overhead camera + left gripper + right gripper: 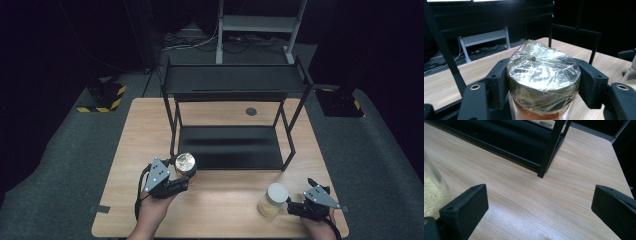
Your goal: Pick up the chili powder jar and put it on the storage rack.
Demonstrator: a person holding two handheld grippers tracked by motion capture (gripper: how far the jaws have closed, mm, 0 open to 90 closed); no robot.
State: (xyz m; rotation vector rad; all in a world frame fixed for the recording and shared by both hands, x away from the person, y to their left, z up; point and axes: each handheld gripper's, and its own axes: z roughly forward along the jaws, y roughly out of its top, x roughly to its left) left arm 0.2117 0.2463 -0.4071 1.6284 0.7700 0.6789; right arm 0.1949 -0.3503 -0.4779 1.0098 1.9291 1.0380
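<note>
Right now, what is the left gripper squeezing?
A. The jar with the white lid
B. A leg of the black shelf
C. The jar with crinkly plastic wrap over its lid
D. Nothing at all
C. In the left gripper view, the left gripper has both black jaws pressed against the lid of the plastic-wrapped jar; the white-lidded jar stands on the table near the open right gripper.
</note>
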